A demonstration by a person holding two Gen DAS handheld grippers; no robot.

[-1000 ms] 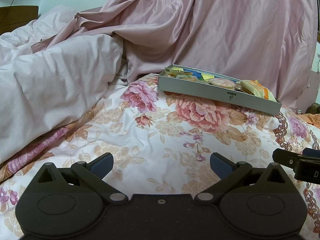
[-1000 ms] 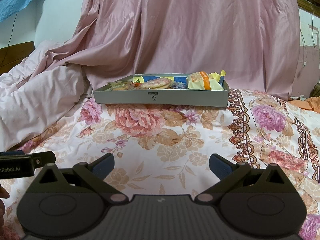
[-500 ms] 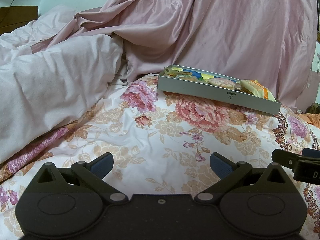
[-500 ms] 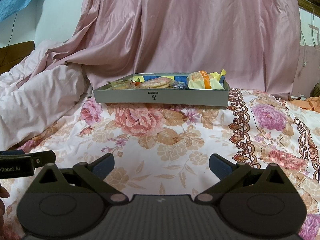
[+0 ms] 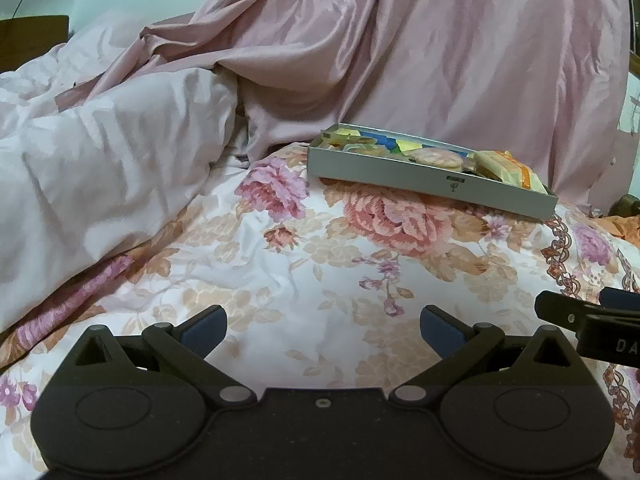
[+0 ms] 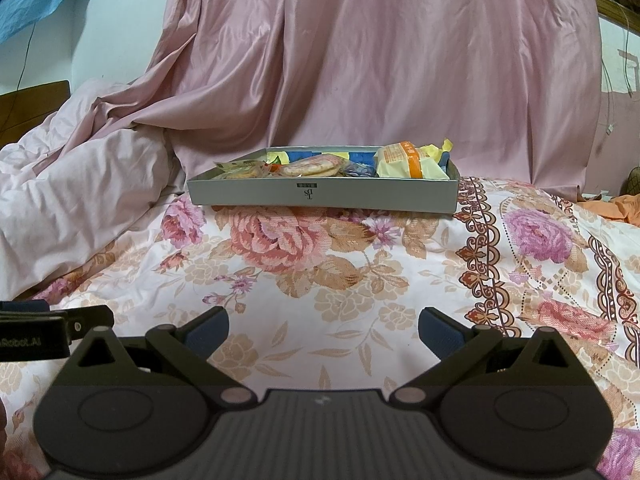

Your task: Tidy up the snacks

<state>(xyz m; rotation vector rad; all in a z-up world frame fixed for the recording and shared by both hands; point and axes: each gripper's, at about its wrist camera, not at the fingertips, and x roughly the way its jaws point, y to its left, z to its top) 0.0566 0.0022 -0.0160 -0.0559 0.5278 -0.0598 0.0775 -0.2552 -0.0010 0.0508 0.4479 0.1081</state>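
Grey shallow box (image 6: 322,194) sits on the floral bedspread (image 6: 360,280), well ahead of both grippers, its long side facing the right wrist camera and angled away in the left wrist view (image 5: 432,176). A small dark logo is printed on the front wall. Inside, wrapped snacks crowd together: a round pinkish rice cracker in clear wrap (image 6: 314,166) near the middle, a pale yellow packet with an orange band (image 6: 412,162) at the right end, blue (image 6: 302,155) and yellow wrappers behind, more clear-wrapped pieces at the left end — exact kinds too small to tell.

Right gripper (image 6: 323,326) — jaws spread wide, nothing between the blue pads, low over the bedspread. Left gripper (image 5: 322,326) likewise spread wide and empty; its side pokes into the right wrist view at the left edge, and the right one shows at the right edge of the left wrist view.

Behind the box hangs a pink satin drape (image 6: 380,60). A rumpled pale pink duvet (image 5: 100,168) is heaped to the left. Orange cloth (image 6: 628,208) lies at far right.
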